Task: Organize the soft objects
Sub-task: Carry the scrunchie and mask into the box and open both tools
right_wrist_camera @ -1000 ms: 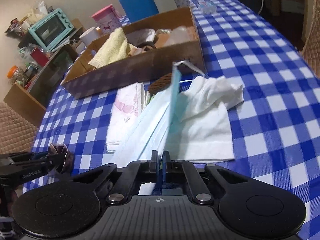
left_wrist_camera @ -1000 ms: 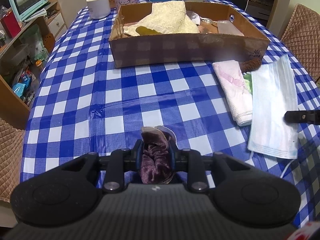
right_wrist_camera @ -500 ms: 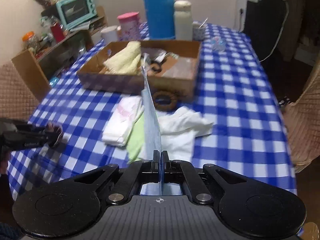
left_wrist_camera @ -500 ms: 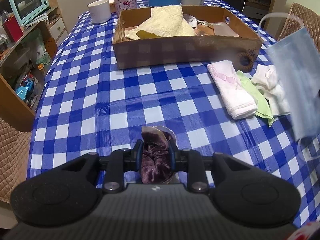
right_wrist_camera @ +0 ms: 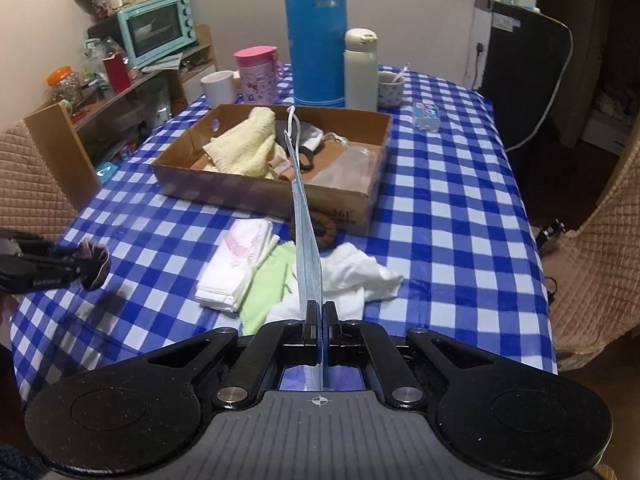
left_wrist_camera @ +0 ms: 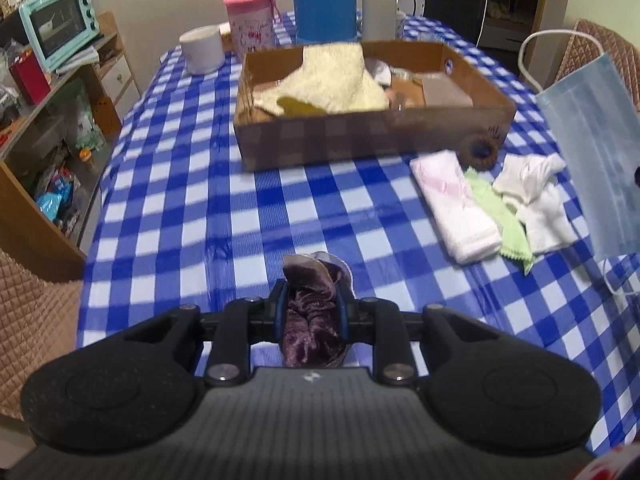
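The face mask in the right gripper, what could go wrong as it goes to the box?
The face mask is pinched only by one edge in the right gripper, so it may slip out. Its loose ear loop could snag the cardboard box wall, and it may land draped over the rim.

A tall blue thermos (right_wrist_camera: 315, 32) stands at the worktop's (right_wrist_camera: 448, 184) far end, a white flask (right_wrist_camera: 361, 70) just beside it, a pink lidded cup (right_wrist_camera: 257, 74) and white mug (right_wrist_camera: 218, 87) nearby. A teal toaster oven (right_wrist_camera: 157, 29) sits on the shelf (right_wrist_camera: 132, 92).
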Available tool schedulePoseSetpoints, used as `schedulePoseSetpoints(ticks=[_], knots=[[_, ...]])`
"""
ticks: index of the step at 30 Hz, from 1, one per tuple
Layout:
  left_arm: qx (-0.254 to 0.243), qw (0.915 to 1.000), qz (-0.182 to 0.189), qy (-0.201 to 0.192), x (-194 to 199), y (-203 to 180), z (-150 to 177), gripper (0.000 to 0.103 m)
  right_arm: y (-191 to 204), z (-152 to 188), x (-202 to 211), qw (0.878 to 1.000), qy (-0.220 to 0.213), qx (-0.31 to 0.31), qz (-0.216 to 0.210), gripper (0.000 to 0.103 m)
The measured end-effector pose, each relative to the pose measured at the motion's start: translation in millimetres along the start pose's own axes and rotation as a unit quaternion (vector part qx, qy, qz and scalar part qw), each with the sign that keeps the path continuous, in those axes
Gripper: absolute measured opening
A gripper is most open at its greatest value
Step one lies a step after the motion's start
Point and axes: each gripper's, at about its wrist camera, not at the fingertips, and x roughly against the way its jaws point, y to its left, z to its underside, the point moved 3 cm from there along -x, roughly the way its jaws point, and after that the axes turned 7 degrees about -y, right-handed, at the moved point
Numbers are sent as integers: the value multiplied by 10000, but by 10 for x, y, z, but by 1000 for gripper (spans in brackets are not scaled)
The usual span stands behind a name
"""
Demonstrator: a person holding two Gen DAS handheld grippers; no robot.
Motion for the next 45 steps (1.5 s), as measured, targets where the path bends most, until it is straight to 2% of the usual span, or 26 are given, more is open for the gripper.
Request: schedulePoseSetpoints(ticks=[13, 24, 33, 37, 41, 43, 45], knots=[[-273, 9979, 32, -586, -43, 110, -691, 22, 106, -514, -172, 9969, -425, 622, -219, 1], [-496, 9947, 61, -903, -455, 153, -1512, 22, 179, -1175, -666, 9890, -925, 1104, -332, 1], [-551, 9942, 53, -917, -849, 228, -1927, 22, 53, -1632, -1127, 9844, -1381, 1072, -199, 1], [-537, 9953, 65, -801, -1064, 246, -1981, 22, 1, -1650, -1402, 9813, -1498, 1201, 101, 1], [-528, 9966, 106, -620, -1275, 228, -1942, 22, 121, -1405, -1804, 9617, -1484, 2203, 671, 1], [-534, 9971, 132, -519, -1375, 209, -1910, 22, 168, -1218, -2029, 9514, -1341, 2656, 795, 1], [-546, 9975, 162, -429, -1445, 185, -1868, 22, 181, -1046, -2237, 9480, -1084, 2888, 784, 1]])
